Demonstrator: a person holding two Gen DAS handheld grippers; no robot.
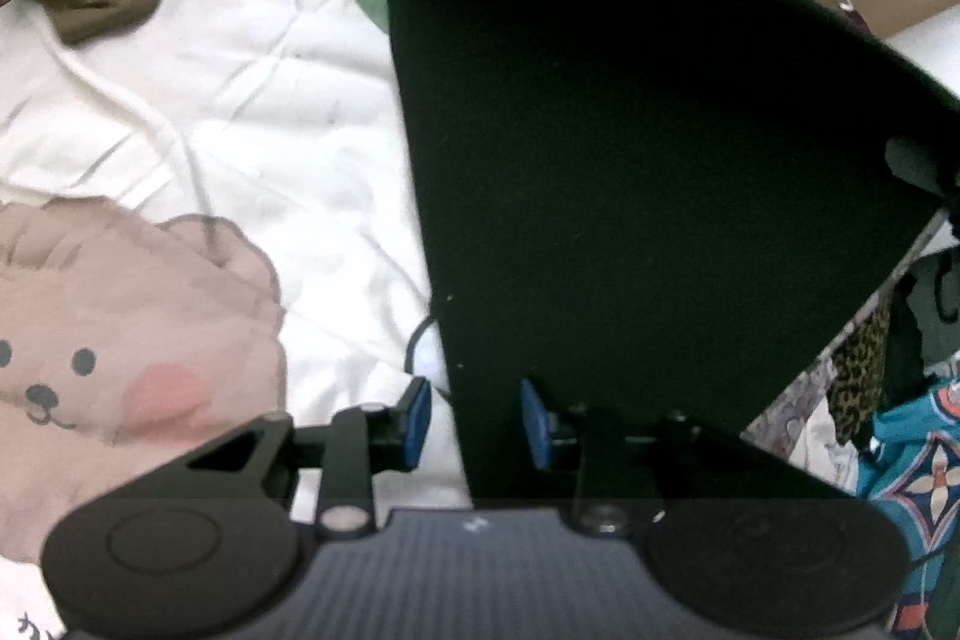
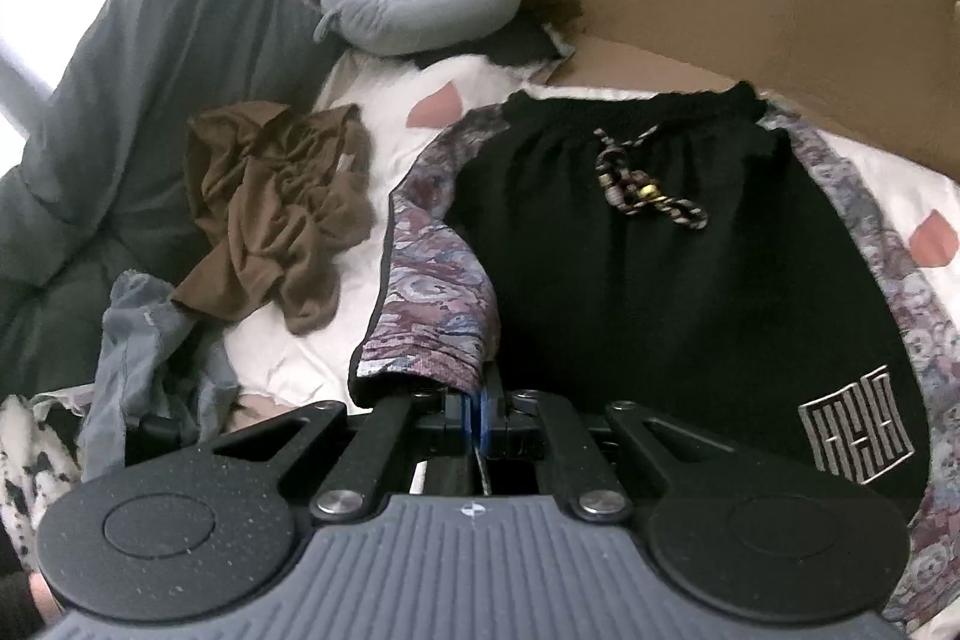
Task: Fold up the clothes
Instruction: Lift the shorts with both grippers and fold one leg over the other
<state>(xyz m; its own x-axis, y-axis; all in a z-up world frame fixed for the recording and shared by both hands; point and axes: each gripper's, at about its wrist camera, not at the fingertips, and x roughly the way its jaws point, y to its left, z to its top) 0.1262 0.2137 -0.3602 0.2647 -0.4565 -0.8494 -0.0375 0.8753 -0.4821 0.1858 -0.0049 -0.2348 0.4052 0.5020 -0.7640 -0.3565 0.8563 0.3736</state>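
A: Item: black shorts point(image 2: 660, 280), spread on the bed ahead of both claws. Right claw point(image 2: 480, 418) clamped on the hem.

B: Left claw point(image 1: 474, 421) part-open, straddling the edge, nothing pinched. Fold under way; closure needed.

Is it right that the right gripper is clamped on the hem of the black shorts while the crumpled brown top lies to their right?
Nearly. In the right wrist view the brown top lies left of the black shorts; the right gripper is clamped on their hem.
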